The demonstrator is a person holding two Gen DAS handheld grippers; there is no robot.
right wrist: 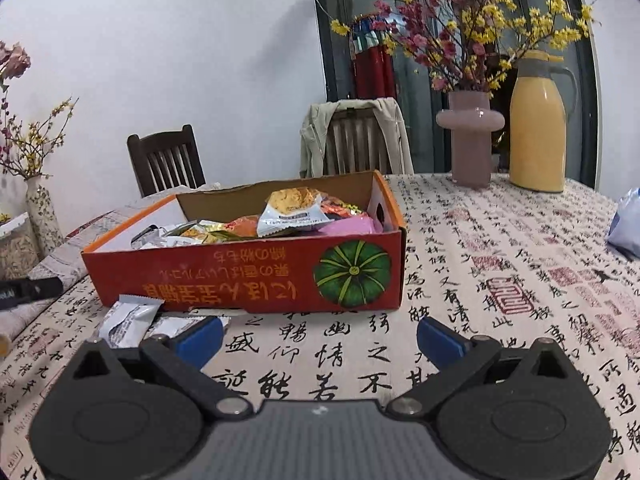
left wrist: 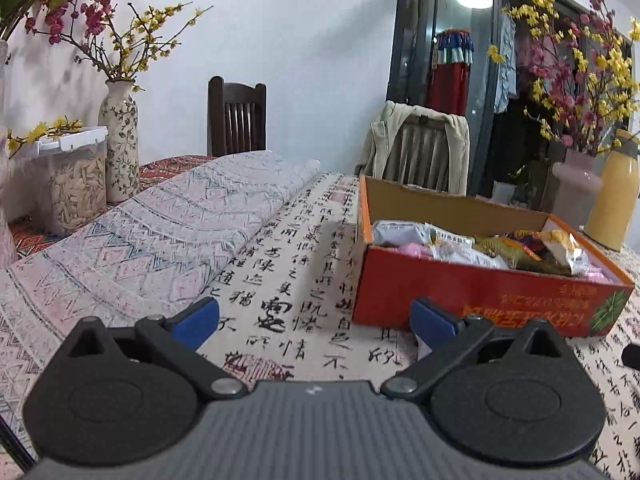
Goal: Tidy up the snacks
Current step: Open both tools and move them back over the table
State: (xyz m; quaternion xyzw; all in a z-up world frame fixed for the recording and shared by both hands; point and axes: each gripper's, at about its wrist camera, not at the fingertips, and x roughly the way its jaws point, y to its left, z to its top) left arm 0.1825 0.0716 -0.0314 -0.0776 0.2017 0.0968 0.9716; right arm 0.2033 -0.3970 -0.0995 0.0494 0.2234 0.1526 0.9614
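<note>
Here both grippers hover low over a table draped in a cream calligraphy tablecloth (right wrist: 500, 264), and each holds nothing. The left gripper (left wrist: 314, 322) has its blue-tipped jaws spread wide apart over the printed characters, with the red-orange cardboard box (left wrist: 460, 300) just ahead and to its right. The right gripper (right wrist: 320, 338) is likewise wide open, facing the long side of the same box, where a green pumpkin picture (right wrist: 352, 272) sits near the right end. Inside the box lies a heap of wrapped snacks (right wrist: 280, 216): a packet with a biscuit picture leans on top, with orange, silver and pink wrappers around it. In the right wrist view, one white snack packet (right wrist: 128, 320) lies outside on the cloth, touching the box's near left corner and just beside the right gripper's left finger. A folded patterned cloth (left wrist: 160, 232) lies left of the box in the left wrist view. Behind it stand a floral vase (left wrist: 120, 144) with yellow blossom twigs and a clear lidded container (left wrist: 76, 184) of pale seeds. At the far right of the table are a pink vase (right wrist: 470, 136) of flowers and a yellow thermos jug (right wrist: 538, 124), side by side. Two dark chairs stand beyond the table, one draped with a beige jacket (right wrist: 356, 136).
</note>
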